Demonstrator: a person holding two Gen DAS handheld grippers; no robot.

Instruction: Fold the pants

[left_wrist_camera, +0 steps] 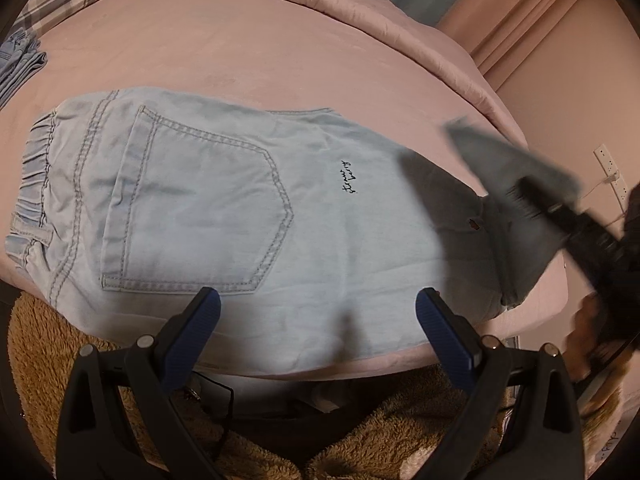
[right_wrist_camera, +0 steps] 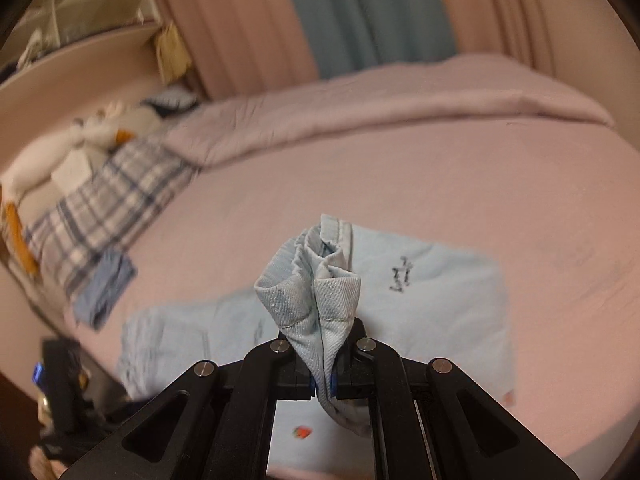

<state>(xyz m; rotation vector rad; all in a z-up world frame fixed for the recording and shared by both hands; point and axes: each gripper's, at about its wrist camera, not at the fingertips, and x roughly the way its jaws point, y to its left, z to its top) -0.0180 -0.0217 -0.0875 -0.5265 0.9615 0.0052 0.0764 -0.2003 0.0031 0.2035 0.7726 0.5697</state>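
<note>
Right wrist view shows our right gripper [right_wrist_camera: 323,376] clamped tight on a bunched hem of the light blue denim pants [right_wrist_camera: 420,292], which lie on the pink bedsheet [right_wrist_camera: 400,184]. We judge the hem is pinched and raised so the leg can be carried over the rest of the garment for the next fold.

In the left wrist view our left gripper [left_wrist_camera: 318,320] hangs with its blue-padded fingers spread wide, holding nothing, at the near edge of the pants [left_wrist_camera: 240,208], probably ready to pin or take that edge. The pants lie flat, back pocket up; their long axis runs across that view, elastic waistband at the left end, lifted leg end at the right, where the blurred right gripper [left_wrist_camera: 520,176] rises above the pants.
</note>
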